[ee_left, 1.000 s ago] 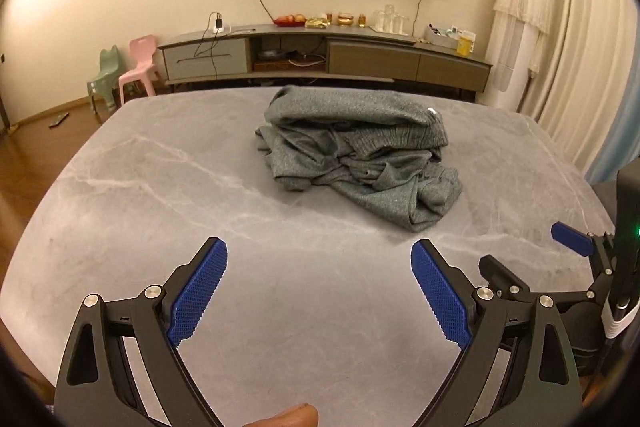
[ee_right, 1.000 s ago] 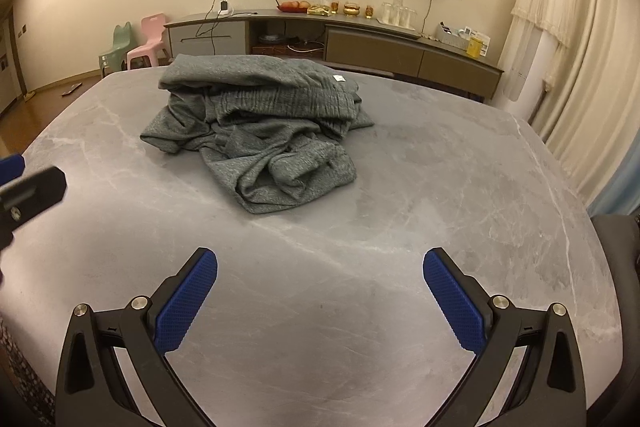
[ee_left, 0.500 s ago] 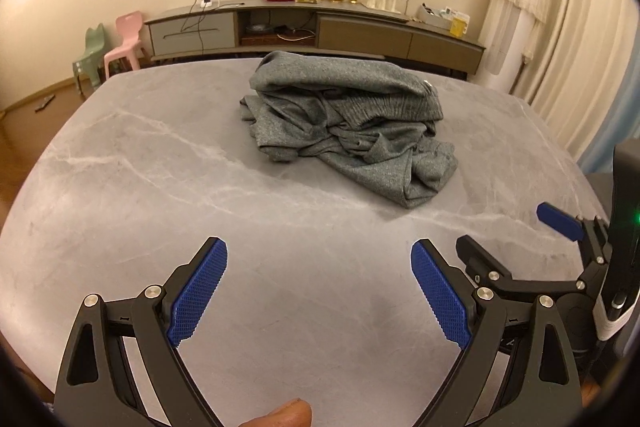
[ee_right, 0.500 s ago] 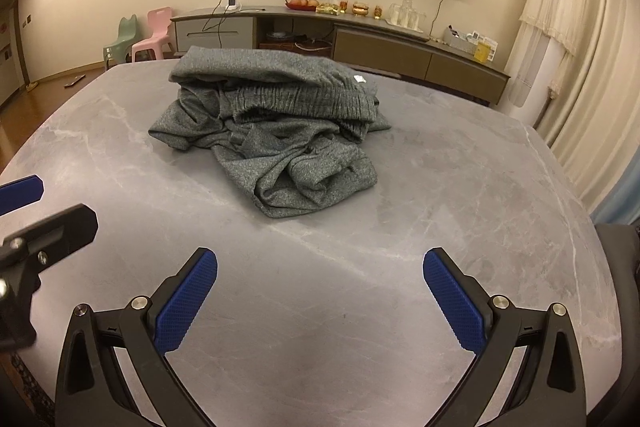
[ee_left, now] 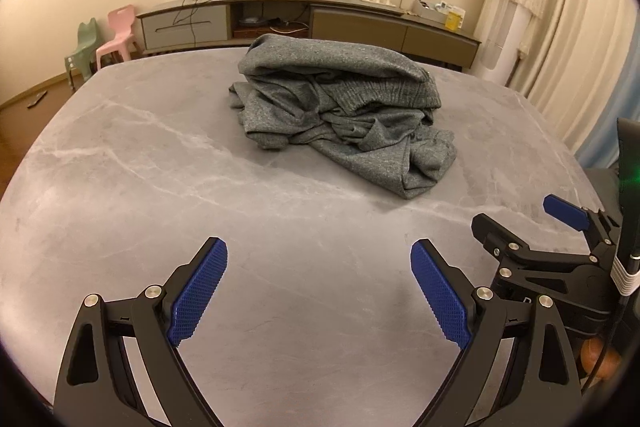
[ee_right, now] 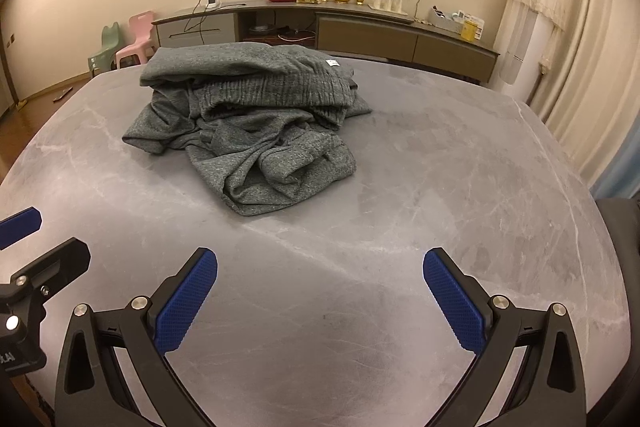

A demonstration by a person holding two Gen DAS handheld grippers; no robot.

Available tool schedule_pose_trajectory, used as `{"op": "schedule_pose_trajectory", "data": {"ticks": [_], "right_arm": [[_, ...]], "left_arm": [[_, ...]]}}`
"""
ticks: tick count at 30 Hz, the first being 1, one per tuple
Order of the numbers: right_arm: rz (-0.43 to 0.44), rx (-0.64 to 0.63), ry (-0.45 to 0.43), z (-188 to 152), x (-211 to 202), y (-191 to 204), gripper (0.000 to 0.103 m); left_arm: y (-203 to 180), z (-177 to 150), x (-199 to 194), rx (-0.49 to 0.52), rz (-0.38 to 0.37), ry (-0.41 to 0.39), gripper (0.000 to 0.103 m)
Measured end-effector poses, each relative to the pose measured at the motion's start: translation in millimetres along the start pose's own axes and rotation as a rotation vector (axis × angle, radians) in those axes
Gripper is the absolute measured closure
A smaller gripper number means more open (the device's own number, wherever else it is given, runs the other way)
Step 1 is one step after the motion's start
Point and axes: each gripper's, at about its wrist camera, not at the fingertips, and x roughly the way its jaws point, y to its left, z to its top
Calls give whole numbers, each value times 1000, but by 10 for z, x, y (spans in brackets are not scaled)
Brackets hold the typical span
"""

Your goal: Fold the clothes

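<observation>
A crumpled grey knit garment (ee_left: 344, 115) (ee_right: 256, 131) lies in a heap on the grey marble table (ee_left: 160, 195) (ee_right: 460, 179), toward its far side. A small white label shows on its top right in the right wrist view. My left gripper (ee_left: 319, 287) is open above the near part of the table, well short of the heap, with nothing between its blue pads. My right gripper (ee_right: 320, 291) is open too, also empty and short of the heap. In the left wrist view the right gripper (ee_left: 532, 227) shows at the right edge; in the right wrist view the left gripper (ee_right: 32, 243) shows at the left edge.
Beyond the table stands a long low TV cabinet (ee_left: 312, 23) with small items on top, under a wall screen. Two small plastic chairs (ee_left: 104, 41) stand at the far left. Curtains (ee_left: 580, 39) hang at the right. Bare table surrounds the heap.
Both grippers have moved forward toward the garment, which looks larger and nearer now. The jaws stayed open and the garment has not moved.
</observation>
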Motion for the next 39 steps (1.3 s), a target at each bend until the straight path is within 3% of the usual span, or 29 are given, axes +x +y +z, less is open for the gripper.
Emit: {"op": "schedule_pose_trajectory", "data": {"ticks": [7, 8, 9, 10, 11, 13, 15, 18, 21, 29, 31, 32, 33, 34, 35, 36, 39], "right_arm": [[-7, -14, 1, -8, 6, 10, 0], [-4, -18, -1, -9, 2, 16, 0], [-1, -22, -4, -9, -4, 22, 0], [3, -26, -9, -6, -14, 30, 2], [6, -31, -13, -5, -24, 41, 7], [5, -49, -12, -3, -34, 72, 47], [10, -52, 3, -10, -17, 82, 68], [33, -50, 17, -16, 1, 84, 87], [33, -54, 9, -11, -12, 91, 95], [31, -46, 7, 18, -10, 72, 96], [26, -43, 17, 18, 14, 71, 92], [24, -41, 22, 18, 25, 71, 87], [27, -37, 28, 17, 36, 68, 69], [37, -30, 35, 16, 49, 63, 42], [46, -24, 40, 15, 61, 56, 33], [52, -19, 42, 14, 73, 49, 29], [74, -12, 55, 53, 142, 20, 29]], "left_arm": [[9, -25, -22, 4, 1, -15, 12], [6, -25, -24, 8, 4, -15, 25], [4, -24, -26, 12, 6, -15, 45], [4, -25, -19, 13, 7, -9, 54], [9, -29, -6, 11, 4, -1, 60], [16, -39, 9, 8, -12, 7, 70], [4, -47, 8, 14, -28, 8, 90], [-37, -55, -19, 28, -43, -3, 96], [-72, -60, -37, 33, -47, -11, 97], [-107, -76, 15, 32, -43, 10, 97], [-123, -34, 28, 40, -42, 14, 86], [-129, 30, 34, 51, -38, 12, 65], [-135, 93, 39, 61, -34, 10, 39], [-141, 157, 44, 71, -30, 9, 33], [-148, 220, 50, 82, -26, 7, 31], [-154, 284, 55, 92, -22, 6, 31], [-172, 475, 71, 123, -10, 1, 27]]}}
